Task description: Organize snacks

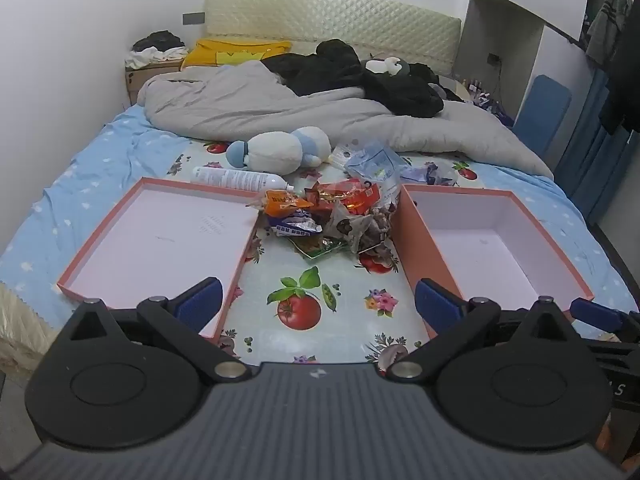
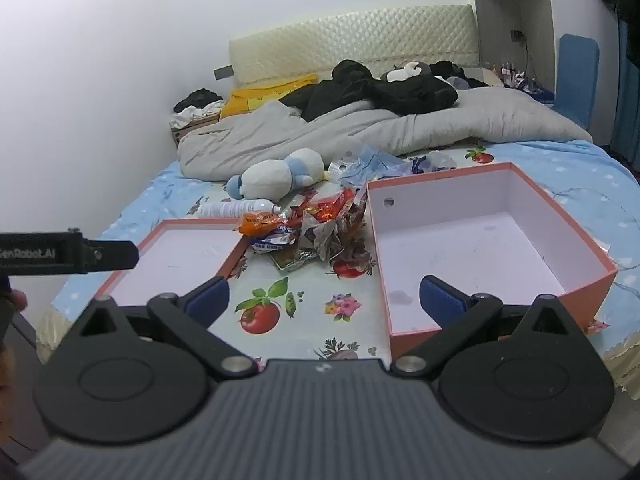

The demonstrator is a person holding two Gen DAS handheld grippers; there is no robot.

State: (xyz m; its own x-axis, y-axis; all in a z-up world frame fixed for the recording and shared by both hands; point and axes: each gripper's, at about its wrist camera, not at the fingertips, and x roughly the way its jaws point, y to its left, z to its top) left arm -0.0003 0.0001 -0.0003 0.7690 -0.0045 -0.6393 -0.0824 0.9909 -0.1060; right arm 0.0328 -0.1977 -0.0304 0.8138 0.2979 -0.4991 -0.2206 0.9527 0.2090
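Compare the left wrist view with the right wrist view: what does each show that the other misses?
Only the left wrist view shows clothes hanging on a rail at far right and a blue pad of the right gripper at its right edge. Only the right wrist view shows the round hole in the deep box's wall and the left gripper's black body at its left edge. Both show the snack pile, shallow lid, deep box, plush toy, and open, empty fingers.
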